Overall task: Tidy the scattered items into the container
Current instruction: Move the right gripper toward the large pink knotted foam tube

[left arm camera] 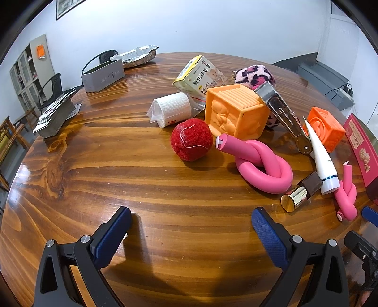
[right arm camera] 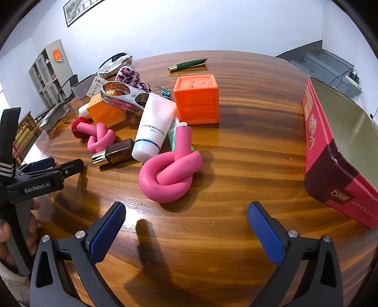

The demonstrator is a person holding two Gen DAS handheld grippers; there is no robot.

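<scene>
Both the left gripper [left arm camera: 191, 226] and right gripper [right arm camera: 186, 222] are held wide open and empty; the pink knot [right arm camera: 169, 176] nearest the bench's front edge is best straddled squarely, then carried to the tin [right arm camera: 330, 151] at the right edge

An office-like room: filing cabinet [left arm camera: 28, 70], black chairs [left arm camera: 50, 87], framed picture [right arm camera: 78, 10], big wooden table [left arm camera: 141, 179].

Both tongs [left arm camera: 191, 220] [right arm camera: 186, 216] wide open, empty.
</scene>
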